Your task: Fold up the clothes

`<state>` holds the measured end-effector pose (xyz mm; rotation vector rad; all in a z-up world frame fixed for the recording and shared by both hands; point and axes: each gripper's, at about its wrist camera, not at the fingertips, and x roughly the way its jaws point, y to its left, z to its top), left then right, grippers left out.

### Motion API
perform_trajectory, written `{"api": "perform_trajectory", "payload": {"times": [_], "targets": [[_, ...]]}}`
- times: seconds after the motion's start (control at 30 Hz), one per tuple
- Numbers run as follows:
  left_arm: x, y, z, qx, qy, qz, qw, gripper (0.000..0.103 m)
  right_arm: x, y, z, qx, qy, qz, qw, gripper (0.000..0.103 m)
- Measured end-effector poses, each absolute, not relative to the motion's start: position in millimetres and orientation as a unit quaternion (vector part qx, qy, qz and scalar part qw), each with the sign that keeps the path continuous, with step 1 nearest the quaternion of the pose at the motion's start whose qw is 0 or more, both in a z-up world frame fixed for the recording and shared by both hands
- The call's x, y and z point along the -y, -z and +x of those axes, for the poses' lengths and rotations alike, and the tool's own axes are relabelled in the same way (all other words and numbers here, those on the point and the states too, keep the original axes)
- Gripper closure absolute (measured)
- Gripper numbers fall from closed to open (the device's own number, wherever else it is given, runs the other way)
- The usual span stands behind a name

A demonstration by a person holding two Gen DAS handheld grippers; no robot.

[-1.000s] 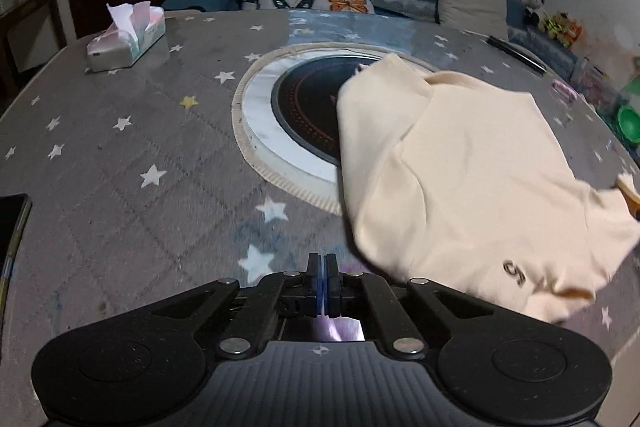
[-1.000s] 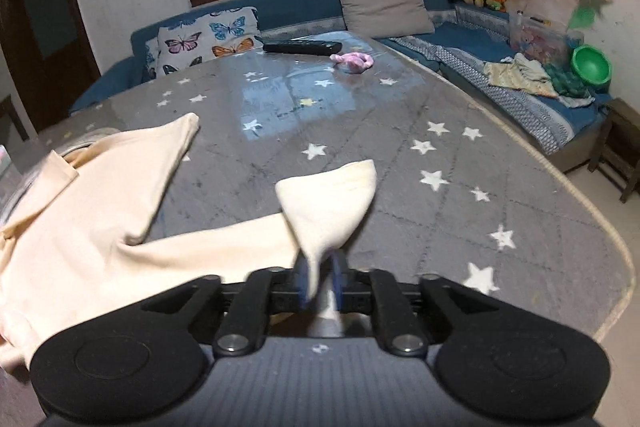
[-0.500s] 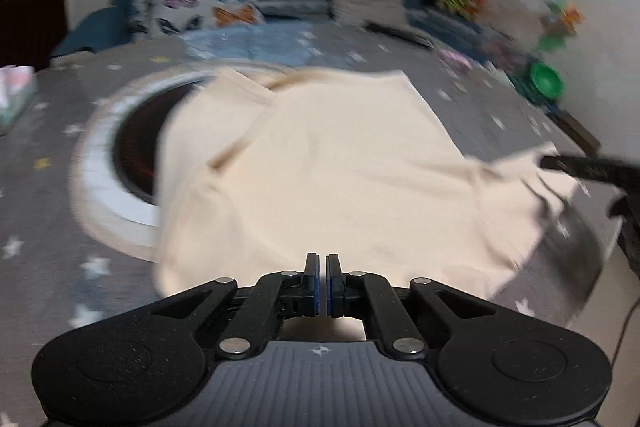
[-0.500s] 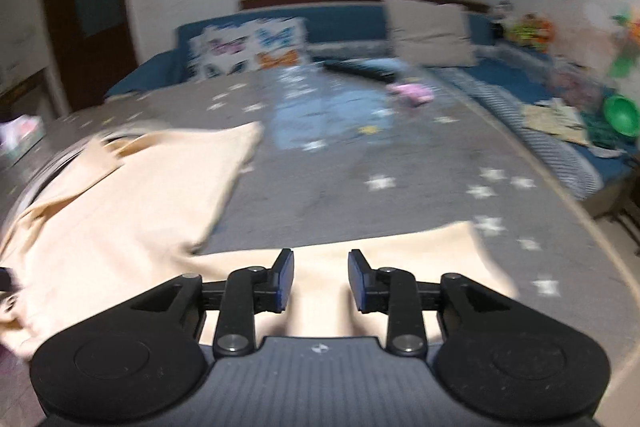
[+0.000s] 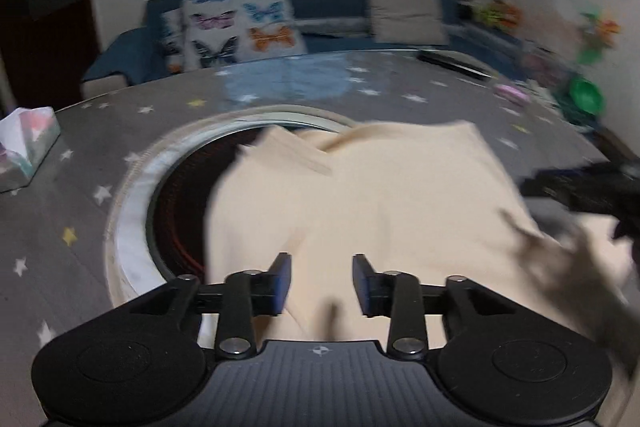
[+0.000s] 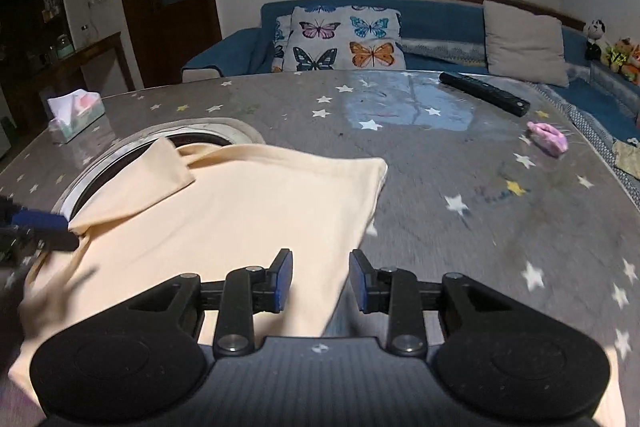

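Already I had the cream shirt (image 6: 224, 211) lying part-folded on the table (image 6: 460, 227), both the left gripper (image 5: 322, 281) and right gripper (image 6: 320, 279) parted and empty above it, the left's jaws just opened, more folds remaining.

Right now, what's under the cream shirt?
The cream shirt lies on the star-print table, overlapping the round inset. The inset's covered right part cannot be seen.

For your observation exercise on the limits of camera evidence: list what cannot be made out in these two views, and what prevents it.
- Left wrist view: right gripper smeared by motion blur at the right edge.
- Left wrist view: cream garment has its near hem hidden behind the left gripper.
- Right wrist view: left gripper's fingers cut off by the left edge.
- Right wrist view: remote control buttons too small.
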<state>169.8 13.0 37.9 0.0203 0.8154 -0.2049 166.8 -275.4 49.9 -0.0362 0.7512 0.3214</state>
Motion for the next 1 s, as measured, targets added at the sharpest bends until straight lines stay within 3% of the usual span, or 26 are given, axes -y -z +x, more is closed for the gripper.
{"api": "perform_trajectory", "payload": {"times": [0.17,0.23,0.47,0.7,0.77,0.83,1.0], "targets": [[-4.5,-31.5,214.1,-0.386,0.1,0.042,0.916,0.065,270.8,-44.5,197.7,-0.369,-0.157,-0.028,0.916,0.069],[1.8,-28.0,231.7,-0.374,0.075,0.061,0.922,0.055,269.4,-43.3,206.8,-0.369,-0.155,-0.03,0.916,0.064],[-24.0,-8.9,281.0,-0.404,0.064,-0.021,0.912,0.049,269.3,-37.7,230.4,-0.37,-0.155,-0.037,0.915,0.06],[-32.6,-18.6,252.9,-0.391,0.229,-0.07,0.889,0.051,273.5,-33.6,239.1,-0.37,-0.154,-0.038,0.916,0.058],[-34.4,-20.5,249.6,-0.381,0.221,-0.056,0.896,0.052,273.5,-33.0,240.6,-0.369,-0.154,-0.037,0.916,0.057],[-43.6,-23.5,253.0,-0.369,0.184,-0.06,0.909,0.064,273.6,-32.7,242.2,-0.368,-0.153,-0.036,0.916,0.057],[-69.4,-23.2,279.4,-0.369,0.092,-0.084,0.921,0.066,274.1,-31.4,247.1,-0.37,-0.151,-0.035,0.916,0.058]]}}
